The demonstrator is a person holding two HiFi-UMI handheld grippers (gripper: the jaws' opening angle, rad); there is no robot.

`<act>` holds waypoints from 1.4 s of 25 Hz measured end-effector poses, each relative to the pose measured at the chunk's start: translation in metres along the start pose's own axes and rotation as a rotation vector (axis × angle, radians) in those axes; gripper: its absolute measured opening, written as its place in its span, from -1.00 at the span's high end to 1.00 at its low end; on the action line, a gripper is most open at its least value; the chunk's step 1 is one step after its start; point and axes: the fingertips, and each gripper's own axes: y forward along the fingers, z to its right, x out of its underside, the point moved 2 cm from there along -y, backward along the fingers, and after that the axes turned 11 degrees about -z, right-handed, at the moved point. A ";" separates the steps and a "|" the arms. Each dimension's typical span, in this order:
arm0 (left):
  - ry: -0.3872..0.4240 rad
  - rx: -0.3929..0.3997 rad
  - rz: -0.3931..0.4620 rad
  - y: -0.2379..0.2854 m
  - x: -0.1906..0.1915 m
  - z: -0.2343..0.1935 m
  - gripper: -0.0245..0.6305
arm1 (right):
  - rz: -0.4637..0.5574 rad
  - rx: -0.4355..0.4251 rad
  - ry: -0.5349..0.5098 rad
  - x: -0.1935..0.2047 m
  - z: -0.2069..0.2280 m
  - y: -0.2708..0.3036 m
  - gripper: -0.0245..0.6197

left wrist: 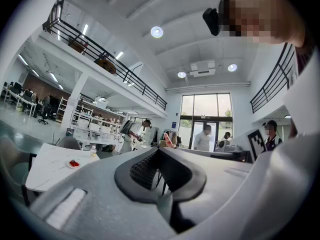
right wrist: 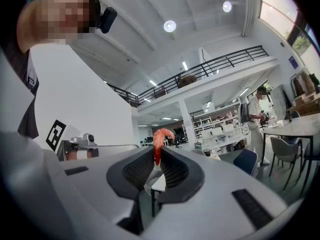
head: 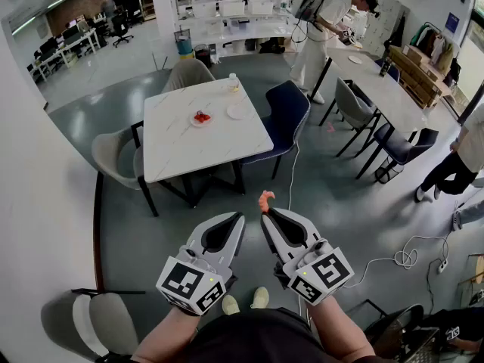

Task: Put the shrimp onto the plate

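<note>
- Nearest the head camera, the person's forearms (head: 162, 342) held two grippers side by side over the grey floor (head: 333, 203), both pointing toward a table.
- The right gripper (head: 265, 218) was clamped on the shrimp (head: 265, 200), which stood upright at the jaw tips with its orange end rising above them.
- In the right gripper view, the shrimp (right wrist: 159, 143) was pinched by its lower part between the ribbed pads (right wrist: 172, 170), and its curled top bent to the right above the right gripper (right wrist: 158, 153).
- The left gripper (head: 240, 218) had its jaws closed together; the left gripper view showed nothing between the jaws of the left gripper (left wrist: 159, 150).
- The shrimp hung in the air just right of the left gripper's tips.
- The white marble table (head: 174, 153) stood well apart from both grippers, ahead of them.
- On it lay an empty white plate (head: 237, 111) near the right edge, a small dish (head: 200, 118) with red pieces just left of the plate, and a bottle (head: 234, 82) at the far corner.
- The shrimp was well apart from the plate.
- A navy chair (head: 286, 119) stood at the table's right side.
</note>
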 end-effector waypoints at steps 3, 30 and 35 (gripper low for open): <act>-0.002 -0.001 -0.003 -0.001 0.001 0.005 0.90 | -0.001 -0.002 0.005 0.000 0.000 -0.004 0.79; -0.043 -0.063 0.012 0.041 0.002 0.009 0.90 | 0.090 -0.020 0.080 -0.015 0.070 -0.050 0.79; -0.064 -0.101 0.021 0.056 0.000 0.010 0.90 | 0.083 -0.029 0.088 -0.014 0.093 -0.061 0.79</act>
